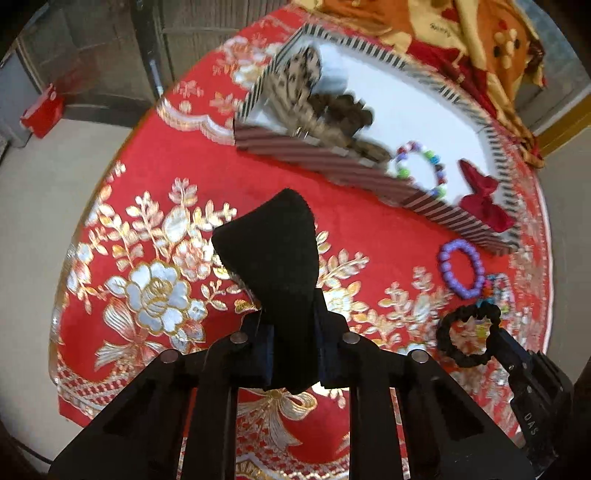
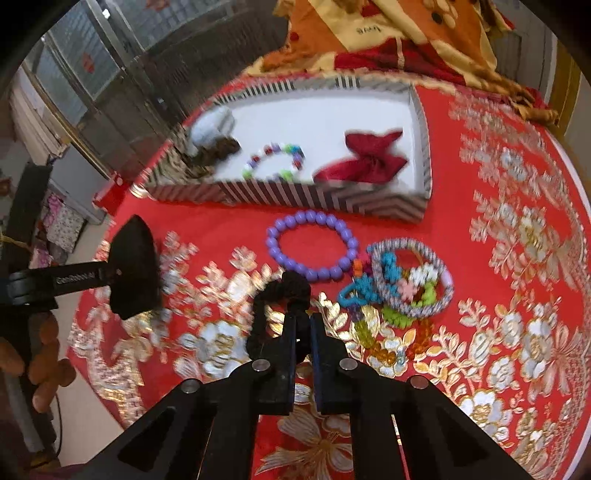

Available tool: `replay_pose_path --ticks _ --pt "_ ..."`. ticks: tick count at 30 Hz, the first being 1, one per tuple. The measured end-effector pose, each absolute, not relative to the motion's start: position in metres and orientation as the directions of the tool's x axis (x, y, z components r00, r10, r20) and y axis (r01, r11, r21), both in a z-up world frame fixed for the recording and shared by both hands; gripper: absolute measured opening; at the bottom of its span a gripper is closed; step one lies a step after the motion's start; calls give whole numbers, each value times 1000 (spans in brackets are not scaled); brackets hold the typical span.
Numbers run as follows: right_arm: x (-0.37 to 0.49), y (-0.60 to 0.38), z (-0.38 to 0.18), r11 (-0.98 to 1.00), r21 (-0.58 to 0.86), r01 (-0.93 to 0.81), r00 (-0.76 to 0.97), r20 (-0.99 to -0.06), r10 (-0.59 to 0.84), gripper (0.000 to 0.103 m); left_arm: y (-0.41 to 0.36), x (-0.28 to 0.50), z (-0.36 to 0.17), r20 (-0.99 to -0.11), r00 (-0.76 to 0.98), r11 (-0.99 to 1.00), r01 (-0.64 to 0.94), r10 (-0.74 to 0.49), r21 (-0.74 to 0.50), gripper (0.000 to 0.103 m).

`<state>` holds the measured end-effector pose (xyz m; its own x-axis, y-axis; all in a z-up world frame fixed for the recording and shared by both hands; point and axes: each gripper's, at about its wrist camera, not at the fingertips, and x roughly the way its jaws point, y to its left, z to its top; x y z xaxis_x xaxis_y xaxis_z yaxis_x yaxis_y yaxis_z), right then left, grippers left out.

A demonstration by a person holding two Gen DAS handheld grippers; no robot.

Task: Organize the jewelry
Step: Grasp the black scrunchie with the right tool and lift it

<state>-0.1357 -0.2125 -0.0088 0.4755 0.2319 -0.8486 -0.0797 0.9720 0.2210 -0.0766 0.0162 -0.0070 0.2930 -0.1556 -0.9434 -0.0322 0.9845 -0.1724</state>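
Observation:
My left gripper point(image 1: 291, 314) is shut on a black velvet pouch point(image 1: 273, 258), held above the red tablecloth; it also shows in the right wrist view point(image 2: 133, 266). My right gripper point(image 2: 303, 317) is shut on a black braided bracelet point(image 2: 280, 295), also seen in the left wrist view point(image 1: 467, 336). A striped box point(image 2: 295, 194) holds a multicoloured bead bracelet point(image 2: 275, 162), a red bow point(image 2: 365, 158) and brown patterned items point(image 2: 214, 147). A purple bead bracelet point(image 2: 312, 245) and a pile of colourful bracelets point(image 2: 406, 284) lie on the cloth in front of the box.
The round table has a red cloth with gold flowers point(image 2: 517, 258). An orange and yellow blanket point(image 2: 388, 33) lies behind the box. A red box point(image 1: 42, 110) sits on the floor at the left.

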Motion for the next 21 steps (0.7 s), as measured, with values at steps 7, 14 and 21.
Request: replay_pose_path --ticks 7,14,21 --pt "-133 -215 35 967 233 -100 551 -797 249 6 3 -70 37 -912 360 979 27 -197 -201 15" --pt "-110 -219 62 971 217 -105 591 -771 236 6 -17 -49 68 -895 408 983 87 -181 -159 15" --pt "-75 -223 77 975 195 -108 607 -764 220 6 -34 -15 88 -877 456 986 131 -154 -106 15"
